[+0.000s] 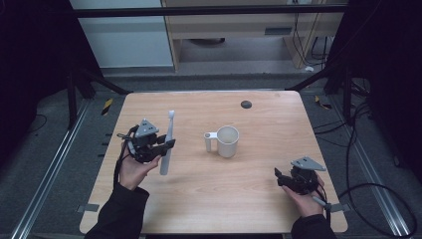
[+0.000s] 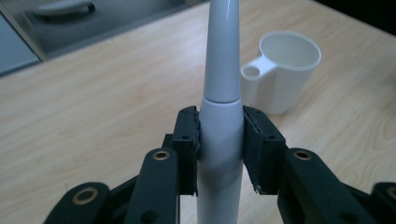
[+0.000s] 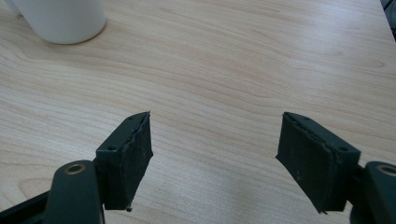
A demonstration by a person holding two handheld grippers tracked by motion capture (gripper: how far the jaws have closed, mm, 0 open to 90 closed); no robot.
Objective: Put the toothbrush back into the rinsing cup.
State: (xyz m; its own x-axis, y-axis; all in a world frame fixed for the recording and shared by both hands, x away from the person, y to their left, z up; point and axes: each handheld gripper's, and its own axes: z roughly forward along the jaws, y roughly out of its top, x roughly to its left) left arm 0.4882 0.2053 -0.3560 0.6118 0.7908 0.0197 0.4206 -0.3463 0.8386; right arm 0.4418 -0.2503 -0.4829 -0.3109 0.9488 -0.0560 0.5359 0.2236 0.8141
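A: Item one, toothbrush (image 2: pixel 220 116): white, clamped at the handle between the jaws of the left gripper (image 1: pixel 166 144), held over the left half of the desk (image 1: pixel 259 199), head toward the far edge.

B: Item two, cup (image 1: pixel 227 141): white, handled, upright near the desk's middle, mouth open upward. The toothbrush is judged bound for it; the handle end is best lowered in upright, centred over the mouth, so the rim is not struck and the cup not tipped.

A: Item three, right gripper (image 1: pixel 279 178): jaws apart, nothing held, near the desk's right front corner.

B: Room: bare wood is seen between toothbrush and cup; the left edge lies close behind the left gripper.
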